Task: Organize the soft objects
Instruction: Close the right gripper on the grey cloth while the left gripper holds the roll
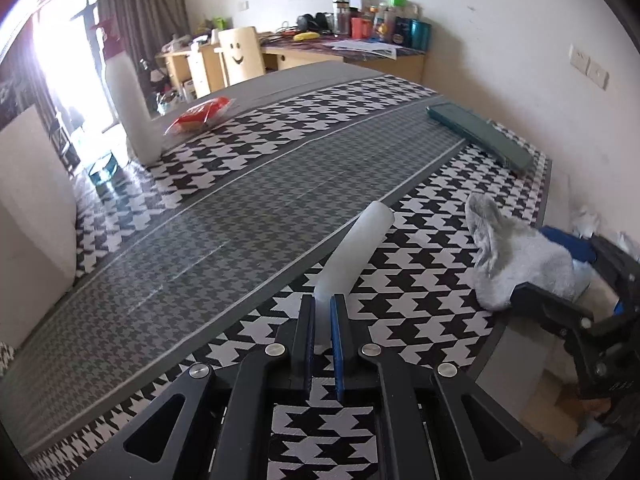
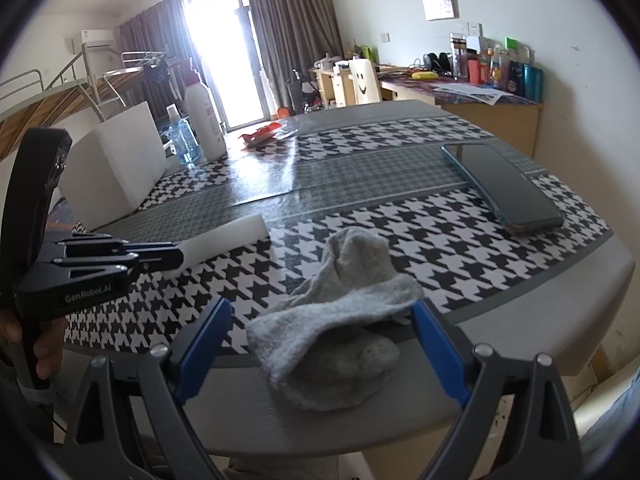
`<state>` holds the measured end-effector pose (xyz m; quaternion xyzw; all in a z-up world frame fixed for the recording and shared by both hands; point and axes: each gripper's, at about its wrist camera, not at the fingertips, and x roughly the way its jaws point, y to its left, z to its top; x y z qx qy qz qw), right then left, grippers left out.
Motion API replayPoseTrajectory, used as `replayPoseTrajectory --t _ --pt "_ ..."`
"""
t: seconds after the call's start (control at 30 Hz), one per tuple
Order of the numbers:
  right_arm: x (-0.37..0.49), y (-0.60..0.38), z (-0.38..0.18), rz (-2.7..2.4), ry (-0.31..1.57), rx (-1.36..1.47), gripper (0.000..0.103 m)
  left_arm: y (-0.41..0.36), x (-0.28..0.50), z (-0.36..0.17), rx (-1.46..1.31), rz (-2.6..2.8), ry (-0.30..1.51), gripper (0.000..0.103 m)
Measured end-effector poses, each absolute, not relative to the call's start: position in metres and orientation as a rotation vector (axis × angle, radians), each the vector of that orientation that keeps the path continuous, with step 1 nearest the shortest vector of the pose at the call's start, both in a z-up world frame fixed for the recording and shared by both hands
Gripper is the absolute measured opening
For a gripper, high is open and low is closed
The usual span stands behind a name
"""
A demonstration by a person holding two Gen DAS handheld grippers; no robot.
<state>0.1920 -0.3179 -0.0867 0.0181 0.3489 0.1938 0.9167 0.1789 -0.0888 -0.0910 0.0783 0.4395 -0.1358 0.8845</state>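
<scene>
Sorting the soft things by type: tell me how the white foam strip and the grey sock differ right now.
The white foam strip is a straight, smooth bar; the grey sock is fuzzy and crumpled. The strip is clamped in the shut left gripper and angled up off the table; the sock lies loose at the table's near edge between the open fingers of the right gripper. Both are pale.

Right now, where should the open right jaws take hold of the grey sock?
Grip the grey sock at its folded middle near the table edge, coming straight from the front: the right gripper already stands open around that bunched part.
</scene>
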Motion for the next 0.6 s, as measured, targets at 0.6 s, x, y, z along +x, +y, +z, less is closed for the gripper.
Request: replayPoseTrajectory --t 0.6 --pt "0.191 -0.319 -0.087 0.407 0.720 0.051 0.094 -0.087 0.192 -0.100 0.167 -0.296 0.938 0.018"
